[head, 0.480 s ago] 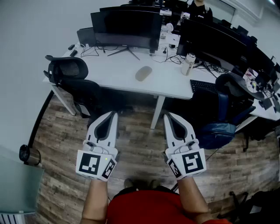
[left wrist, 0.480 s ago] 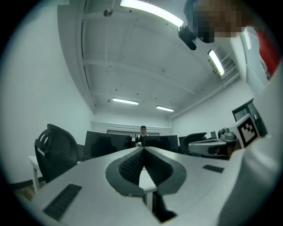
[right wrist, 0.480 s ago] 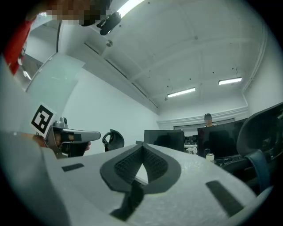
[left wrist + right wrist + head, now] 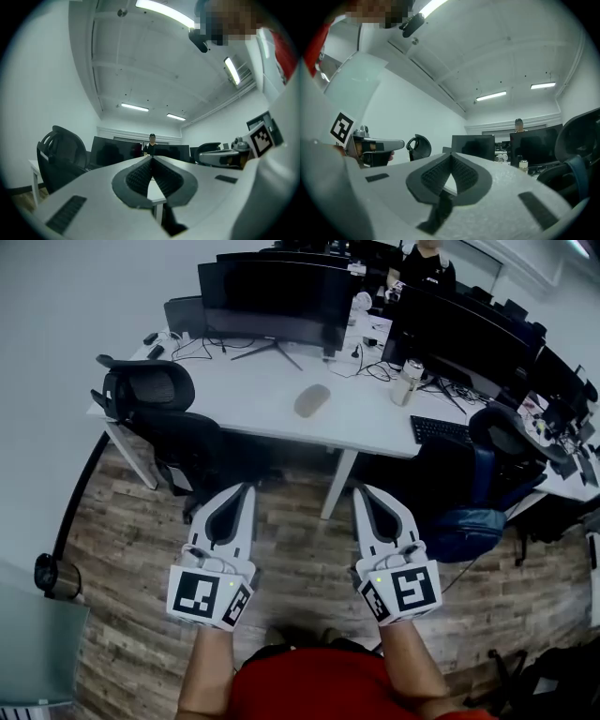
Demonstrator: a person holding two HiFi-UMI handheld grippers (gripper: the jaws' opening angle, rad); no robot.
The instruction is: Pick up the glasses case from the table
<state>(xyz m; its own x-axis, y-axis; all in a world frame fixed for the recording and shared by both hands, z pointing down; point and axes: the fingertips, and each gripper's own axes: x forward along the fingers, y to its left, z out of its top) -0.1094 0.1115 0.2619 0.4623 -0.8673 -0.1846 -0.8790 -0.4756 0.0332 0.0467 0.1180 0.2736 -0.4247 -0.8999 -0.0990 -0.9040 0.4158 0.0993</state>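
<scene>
Lying on table (image 4: 246, 395), glasses case (image 4: 311, 400) indistinct.

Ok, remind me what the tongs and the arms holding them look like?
Left tongs and right tongs: white tapered shells with dark ribbed pads, each backed by a black-and-white marker cube with a small green light. Forearms bare; red top.

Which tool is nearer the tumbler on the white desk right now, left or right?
Right. The right tool is short of the desk, just left of the tumbler's line; the left tool is level with it but much farther left, past the glasses case.
</scene>
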